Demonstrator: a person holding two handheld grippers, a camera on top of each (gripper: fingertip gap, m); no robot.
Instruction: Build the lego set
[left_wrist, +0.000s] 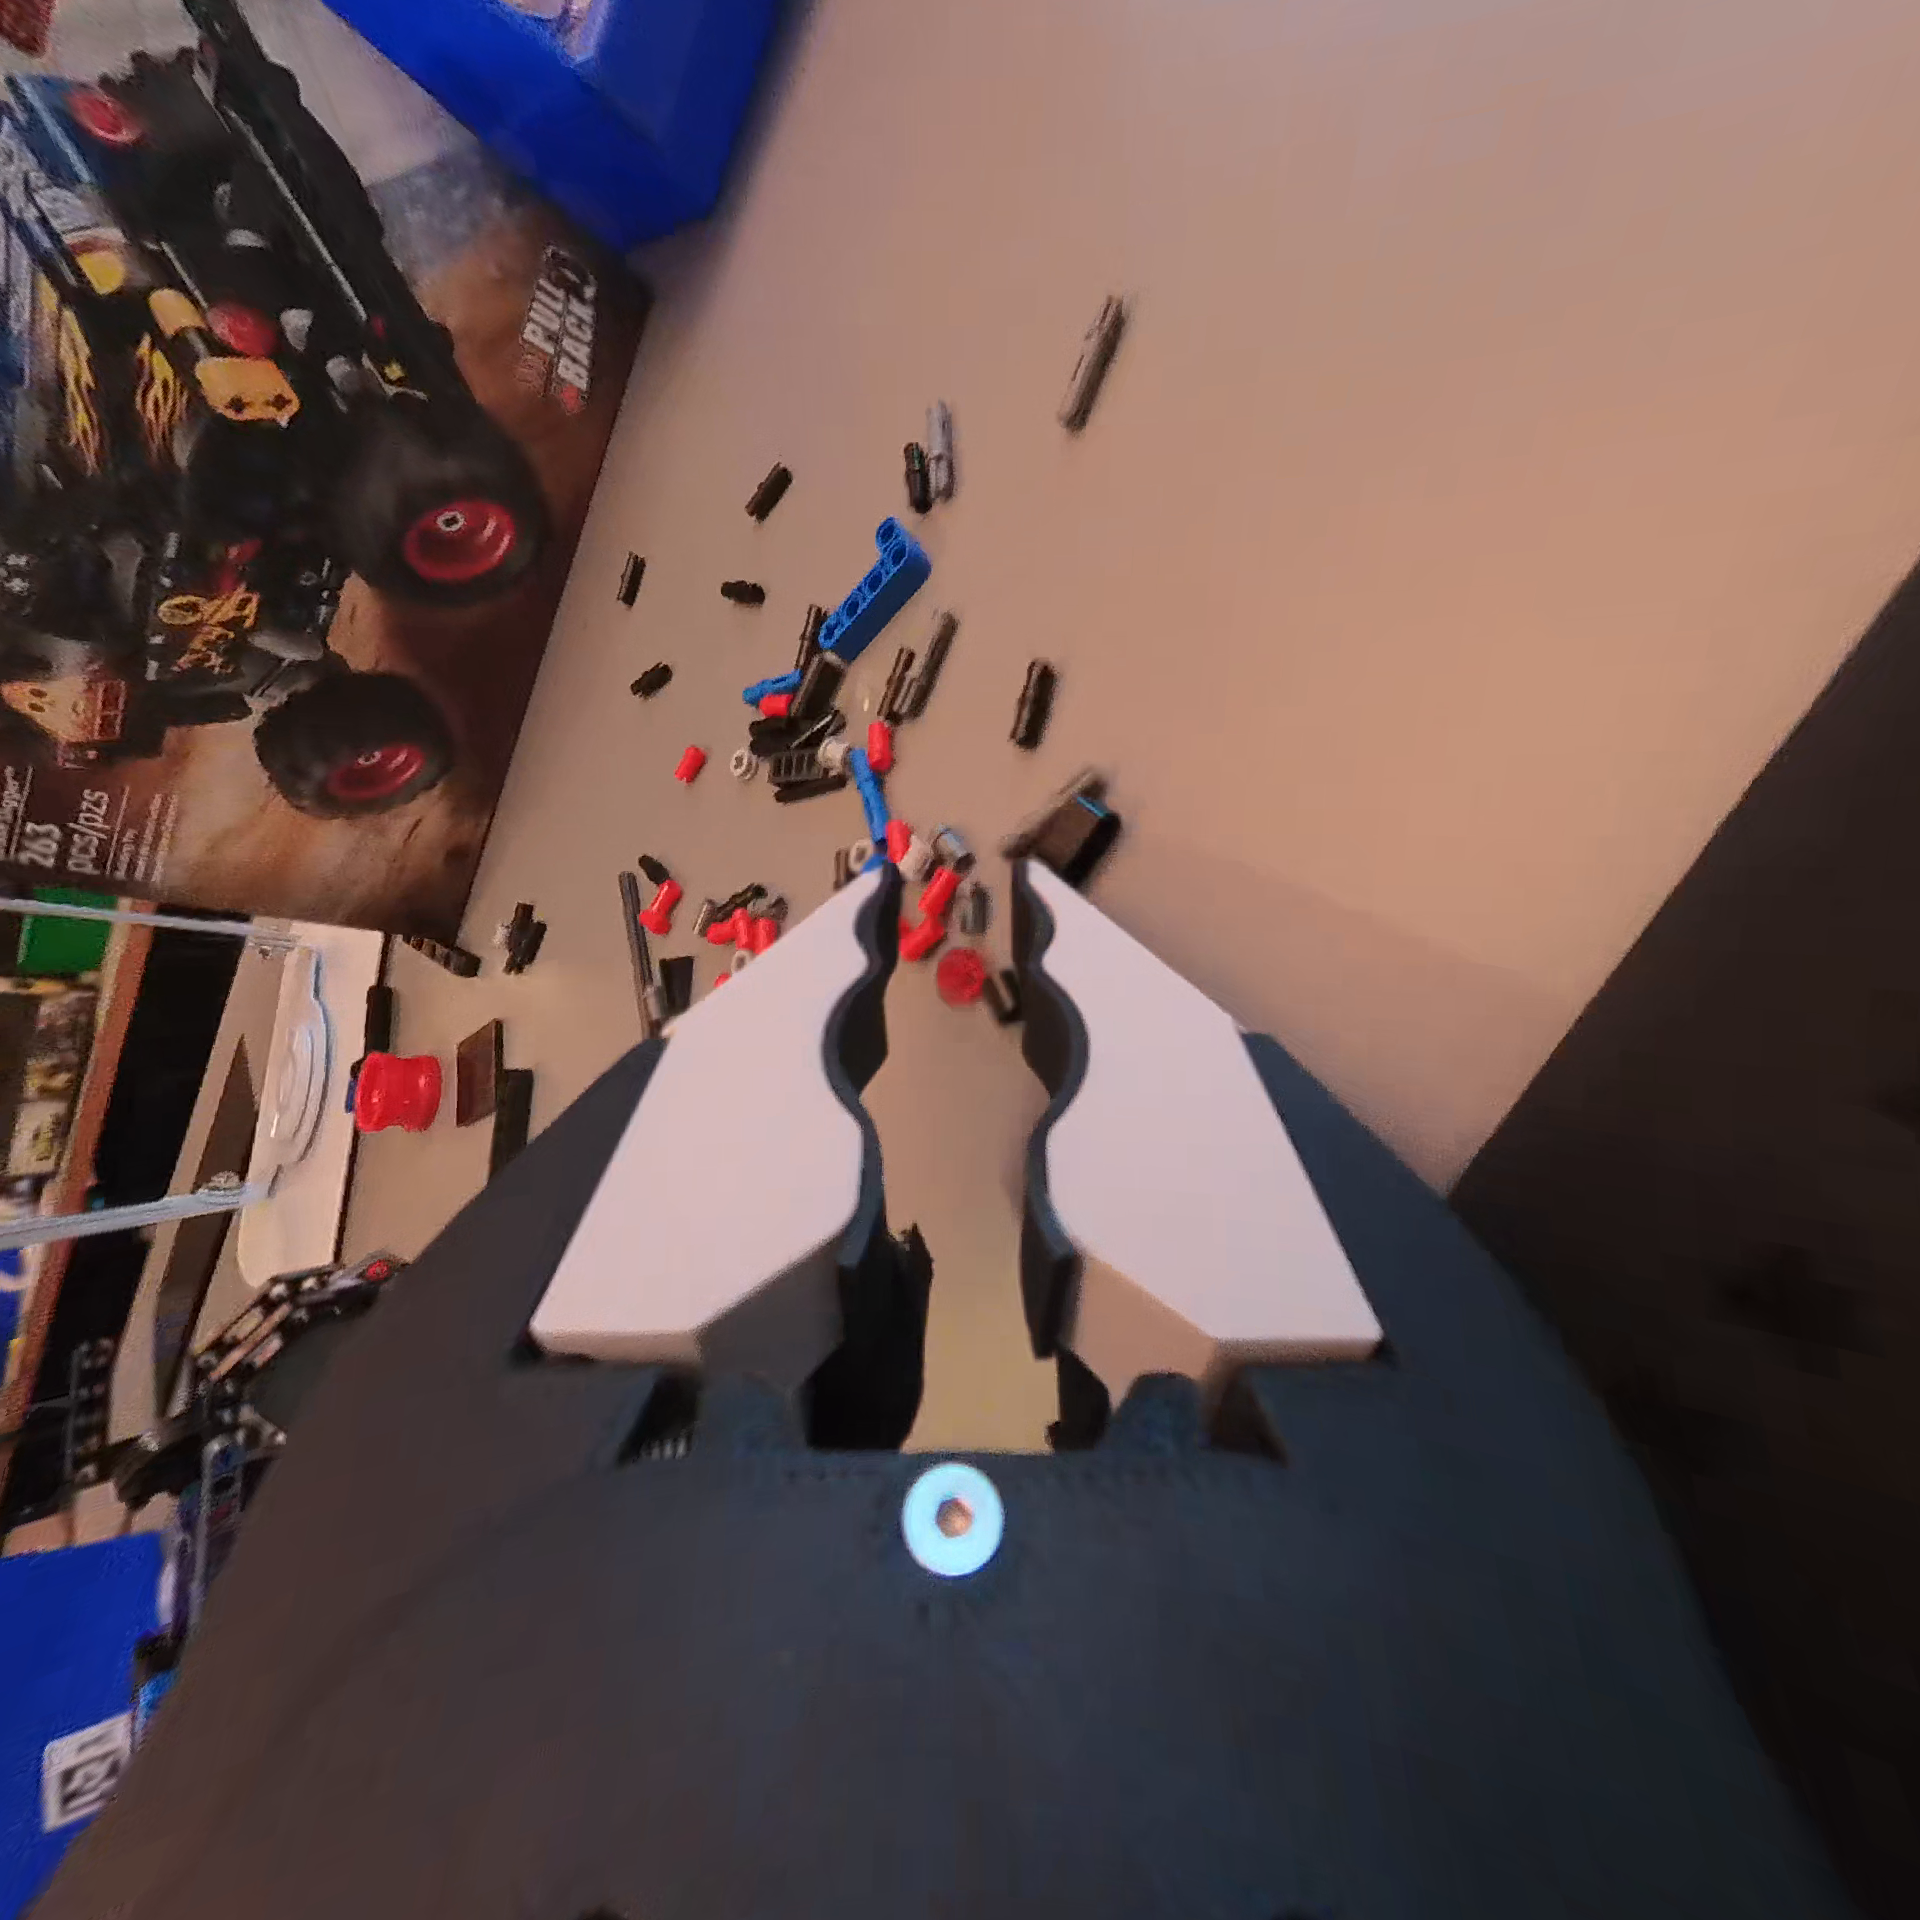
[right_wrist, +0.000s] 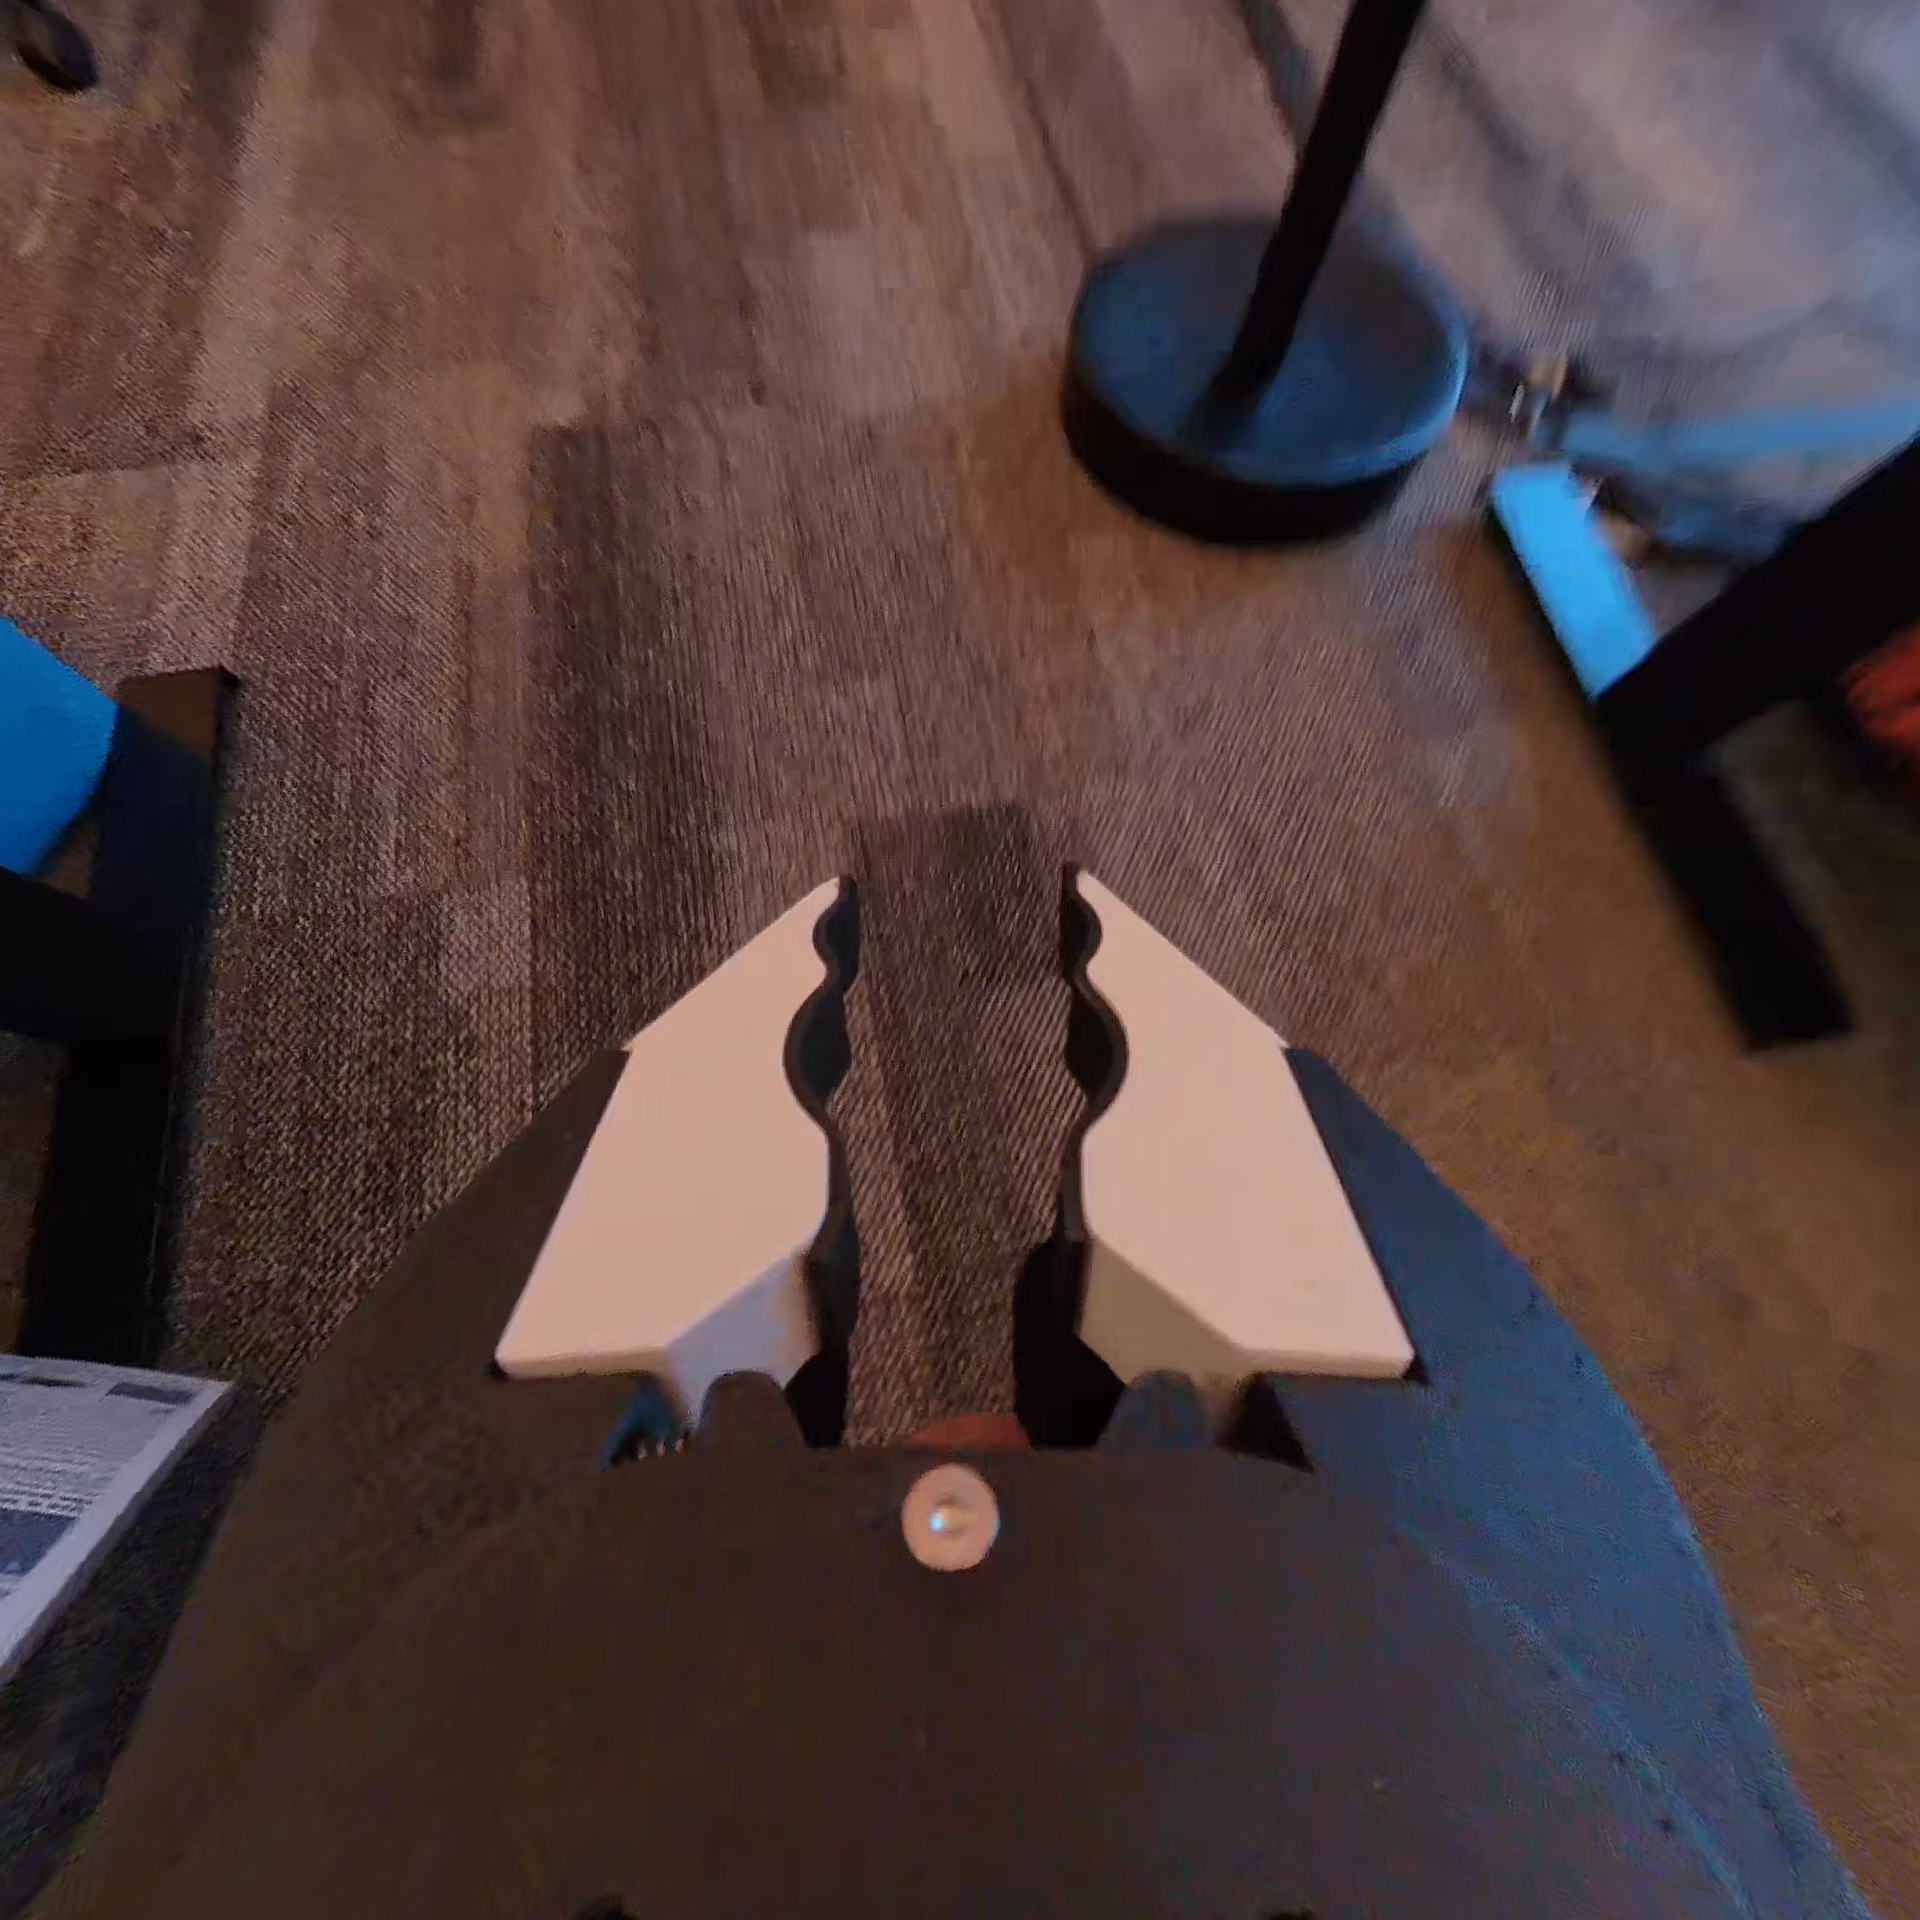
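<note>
A: What surrounds your left tool (left_wrist: 951, 883)?

B: Your left tool is open and empty above the beige tabletop (left_wrist: 1351, 520). Loose lego pieces (left_wrist: 831, 727), red, black, blue and grey, lie scattered from its tips toward 12 o'clock. A blue angled beam (left_wrist: 873, 587) lies at 12 o'clock within that scatter. A red round stud (left_wrist: 961, 977) lies on the tabletop, visible in the gap between the fingers. A black block (left_wrist: 1075, 831) lies just beyond the right fingertip.

A: And to the side?

B: The set's box (left_wrist: 239, 468) lies at 10 o'clock. A red wheel hub (left_wrist: 397, 1091) sits at 9 o'clock, and a partly built black frame (left_wrist: 270, 1320) at 8 o'clock. A blue bin (left_wrist: 582, 94) is at 11 o'clock.

A: What does the right wrist view add?

B: Your right tool (right_wrist: 961, 894) is open and empty, and points at grey carpet floor (right_wrist: 623, 520), with none of the lego in view. A black round stand base (right_wrist: 1262, 384) is at 1 o'clock, a dark table leg (right_wrist: 1714, 790) at 3 o'clock, and printed paper (right_wrist: 73, 1475) at 8 o'clock.
</note>
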